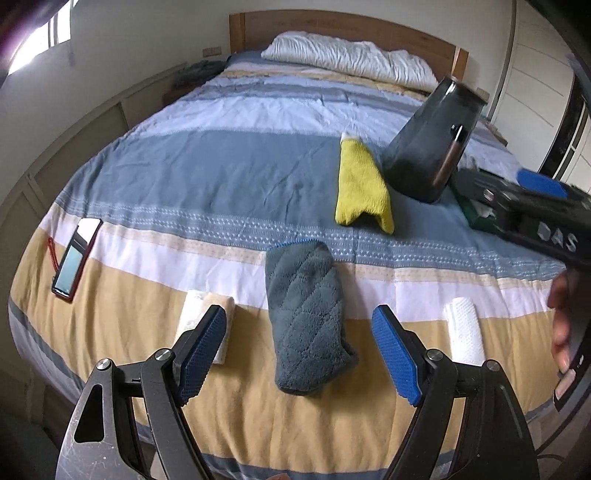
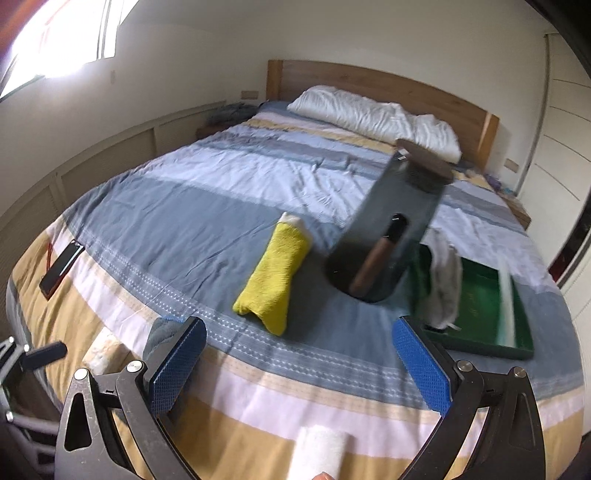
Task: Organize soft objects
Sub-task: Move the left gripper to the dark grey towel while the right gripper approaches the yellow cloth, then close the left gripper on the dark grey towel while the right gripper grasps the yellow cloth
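Lit by daylight from a window (image 2: 66, 33) at upper left, blown out to white glare in the right wrist view. Soft, even brightness across the bed (image 1: 221, 162); faint shadows only. Strong fisheye bending at the edges, with dark corners. Motion blur on the dark container (image 2: 391, 225), yellow cloth (image 2: 273, 273) and green tray (image 2: 480, 295); left wrist view sharper.

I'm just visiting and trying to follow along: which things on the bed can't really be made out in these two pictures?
- Green tray: in the left wrist view, mostly hidden behind the right tongs.
- Dark bin: motion-blurred in both views; its inside isn't visible.
- White roll: cut off by the right wrist view's bottom edge.
- Beige folded cloth: partly covered by a left tongs finger.
- Phone: small and blurred in the right wrist view.
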`<state>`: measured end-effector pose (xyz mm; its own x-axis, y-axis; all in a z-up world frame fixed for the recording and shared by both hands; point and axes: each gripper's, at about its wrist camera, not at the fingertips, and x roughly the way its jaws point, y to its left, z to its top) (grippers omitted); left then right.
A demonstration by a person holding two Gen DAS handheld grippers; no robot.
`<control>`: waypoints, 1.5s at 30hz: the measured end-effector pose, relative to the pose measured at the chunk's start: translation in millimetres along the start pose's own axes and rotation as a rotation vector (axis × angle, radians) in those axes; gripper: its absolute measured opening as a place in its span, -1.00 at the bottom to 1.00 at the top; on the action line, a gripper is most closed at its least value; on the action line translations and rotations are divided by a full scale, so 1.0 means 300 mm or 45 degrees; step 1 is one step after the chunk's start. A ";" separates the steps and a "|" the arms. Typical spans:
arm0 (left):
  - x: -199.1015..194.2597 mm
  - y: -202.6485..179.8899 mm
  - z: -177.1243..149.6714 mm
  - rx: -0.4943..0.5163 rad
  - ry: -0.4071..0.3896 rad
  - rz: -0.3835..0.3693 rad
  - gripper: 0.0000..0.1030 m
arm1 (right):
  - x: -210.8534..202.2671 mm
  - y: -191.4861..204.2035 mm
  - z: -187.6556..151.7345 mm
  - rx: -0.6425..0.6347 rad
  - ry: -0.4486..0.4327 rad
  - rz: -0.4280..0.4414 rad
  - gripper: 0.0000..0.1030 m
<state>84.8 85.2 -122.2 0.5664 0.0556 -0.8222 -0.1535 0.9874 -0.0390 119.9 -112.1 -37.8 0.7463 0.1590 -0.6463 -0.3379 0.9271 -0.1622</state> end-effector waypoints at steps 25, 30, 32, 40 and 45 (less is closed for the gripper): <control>0.367 -0.037 -0.033 -0.052 0.272 0.039 0.48 | 0.725 0.056 0.149 0.022 0.245 0.047 1.00; 0.402 -0.038 -0.043 -0.054 0.294 0.044 0.48 | 0.824 0.056 0.184 0.067 0.273 0.053 1.00; 0.410 -0.037 -0.048 -0.050 0.298 0.041 0.48 | 0.863 0.056 0.193 0.096 0.287 0.065 1.00; 0.446 -0.039 -0.047 -0.044 0.298 0.053 0.48 | 0.969 0.033 0.191 0.191 0.344 0.082 1.00; 0.464 -0.030 -0.055 -0.064 0.313 0.040 0.56 | 1.029 0.020 0.182 0.227 0.390 0.082 1.00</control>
<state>151.7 81.6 -245.7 0.3480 0.0422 -0.9365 -0.2117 0.9767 -0.0347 379.6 -39.0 -197.8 0.5111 0.1352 -0.8488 -0.2534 0.9674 0.0015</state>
